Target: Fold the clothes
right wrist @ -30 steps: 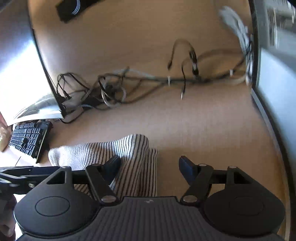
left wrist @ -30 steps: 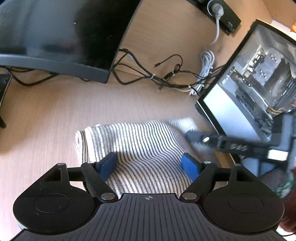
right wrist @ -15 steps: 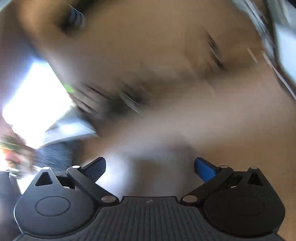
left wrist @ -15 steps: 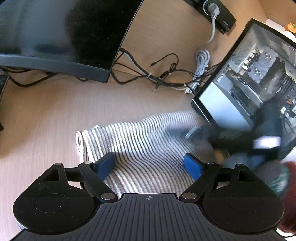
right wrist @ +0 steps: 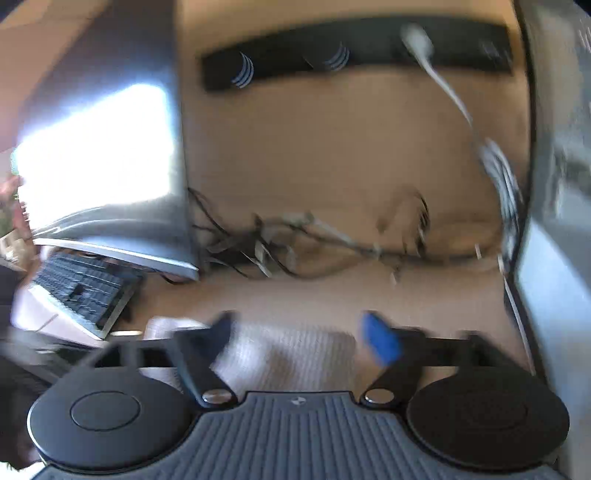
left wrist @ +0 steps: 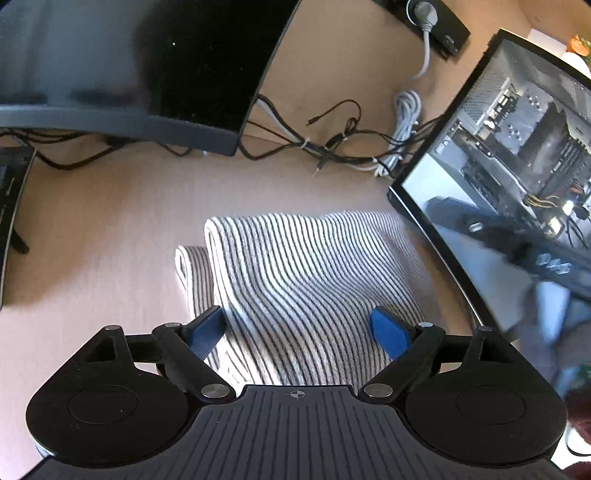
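Observation:
A grey and black striped garment (left wrist: pixel 306 280) lies folded on the wooden desk, with a second folded layer showing at its left edge. My left gripper (left wrist: pixel 299 328) is open just above its near part, one blue pad on each side. My right gripper (right wrist: pixel 299 338) is open and empty above the garment (right wrist: pixel 288 358), in a motion-blurred view. From the left wrist view the right gripper (left wrist: pixel 517 240) is a dark blurred shape off to the right, in front of the computer case.
A curved monitor (left wrist: pixel 129 62) stands at the back left. A glass-sided computer case (left wrist: pixel 517 155) stands at the right. Tangled cables (left wrist: pixel 332 147) and a power strip (left wrist: pixel 432 14) lie behind the garment. A keyboard (right wrist: pixel 81 291) sits at the left.
The garment now has another fold on top, narrower from left to right. My right gripper swung away from the cloth to the right and lifted, blurring its view. My left gripper stayed open.

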Motion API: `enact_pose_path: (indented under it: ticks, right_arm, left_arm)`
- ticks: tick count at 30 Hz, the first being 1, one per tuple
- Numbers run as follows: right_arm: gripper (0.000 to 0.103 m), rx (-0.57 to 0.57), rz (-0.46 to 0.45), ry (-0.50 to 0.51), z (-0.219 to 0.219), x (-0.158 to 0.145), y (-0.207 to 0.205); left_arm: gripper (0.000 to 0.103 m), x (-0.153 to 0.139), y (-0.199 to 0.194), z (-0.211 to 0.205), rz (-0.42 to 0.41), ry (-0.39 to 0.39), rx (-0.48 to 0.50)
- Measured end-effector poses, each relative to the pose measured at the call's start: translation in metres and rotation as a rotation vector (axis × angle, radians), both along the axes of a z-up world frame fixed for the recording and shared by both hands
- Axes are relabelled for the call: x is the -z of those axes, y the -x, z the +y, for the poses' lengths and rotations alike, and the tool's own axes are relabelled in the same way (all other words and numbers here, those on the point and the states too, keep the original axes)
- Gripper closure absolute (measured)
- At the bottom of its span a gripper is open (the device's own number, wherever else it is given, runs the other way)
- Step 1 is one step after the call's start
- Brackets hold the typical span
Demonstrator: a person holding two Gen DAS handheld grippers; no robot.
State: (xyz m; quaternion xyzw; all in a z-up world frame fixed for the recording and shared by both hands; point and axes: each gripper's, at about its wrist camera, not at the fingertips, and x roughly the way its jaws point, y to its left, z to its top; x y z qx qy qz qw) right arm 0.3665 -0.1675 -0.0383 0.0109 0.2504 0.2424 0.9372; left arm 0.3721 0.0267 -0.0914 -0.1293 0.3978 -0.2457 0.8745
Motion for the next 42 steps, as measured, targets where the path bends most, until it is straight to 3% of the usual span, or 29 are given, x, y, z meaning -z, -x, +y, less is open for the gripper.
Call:
enact_pose_path:
  ticks: [1, 4, 7, 8, 12, 16, 18, 19, 21, 23, 26, 29, 31, 33, 35, 37, 40, 42]
  right_arm:
    - [0.058, -0.019, 0.007, -0.006, 0.002, -0.002, 0.000]
    - [0.059, -0.041, 0.150, -0.031, 0.008, 0.022, -0.022]
    - [0.058, 0.000, 0.277, -0.061, 0.010, 0.073, -0.045]
    - [0.058, 0.005, 0.278, -0.085, 0.009, 0.074, -0.046]
    - [0.055, 0.004, 0.255, -0.090, 0.007, 0.075, -0.045]
    - [0.052, 0.003, 0.232, -0.059, 0.009, 0.071, -0.047]
    - [0.043, 0.005, 0.221, -0.035, 0.010, 0.068, -0.048]
    - [0.040, 0.011, 0.212, -0.015, 0.007, 0.065, -0.045]
    - [0.027, 0.022, 0.199, 0.015, 0.001, 0.061, -0.040]
    - [0.027, 0.028, 0.218, -0.013, -0.005, 0.061, -0.042]
    - [0.027, 0.014, 0.205, -0.001, -0.003, 0.060, -0.042]
    - [0.025, -0.005, 0.182, 0.031, 0.001, 0.058, -0.044]
    - [0.023, -0.011, 0.168, 0.054, 0.002, 0.053, -0.046]
    - [0.021, -0.007, 0.128, 0.110, 0.002, 0.045, -0.043]
    - [0.020, -0.012, 0.079, 0.114, -0.002, 0.032, -0.035]
    - [0.021, -0.039, 0.059, 0.064, -0.008, 0.018, -0.029]
    - [0.043, -0.114, 0.071, -0.073, -0.017, 0.001, -0.023]
    - [0.054, -0.150, 0.074, -0.095, -0.014, -0.002, -0.024]
  left_arm:
    - [0.010, 0.000, -0.002, -0.001, -0.008, -0.006, 0.003]
    - [0.009, 0.004, -0.009, -0.003, -0.010, -0.027, -0.004]
    - [0.024, -0.012, -0.002, -0.004, -0.028, -0.056, -0.023]
    - [0.024, -0.022, 0.005, -0.005, -0.056, -0.069, -0.014]
    - [0.024, -0.050, 0.017, -0.013, -0.127, 0.022, 0.075]
    - [0.026, -0.023, 0.001, -0.022, -0.071, -0.072, 0.039]
    - [0.021, -0.015, -0.003, -0.014, -0.034, -0.062, -0.002]
    - [0.026, -0.011, -0.005, -0.011, -0.016, -0.056, -0.022]
    - [0.028, -0.033, 0.006, -0.008, -0.101, -0.023, 0.006]
    - [0.026, -0.059, 0.019, -0.006, -0.206, 0.028, 0.054]
    - [0.014, -0.083, 0.025, -0.017, -0.312, 0.090, 0.148]
    - [0.013, -0.064, 0.008, -0.034, -0.272, 0.049, 0.176]
    - [0.016, -0.033, -0.004, -0.033, -0.156, 0.016, 0.131]
    - [0.022, -0.012, -0.006, -0.020, -0.091, 0.034, 0.064]
    - [0.024, -0.003, -0.003, -0.012, -0.085, 0.009, 0.034]
    - [0.023, 0.000, 0.000, -0.007, -0.087, 0.019, 0.027]
    - [0.024, 0.002, -0.005, -0.006, -0.102, -0.019, 0.014]
    - [0.024, 0.006, -0.010, -0.004, -0.105, -0.038, 0.003]
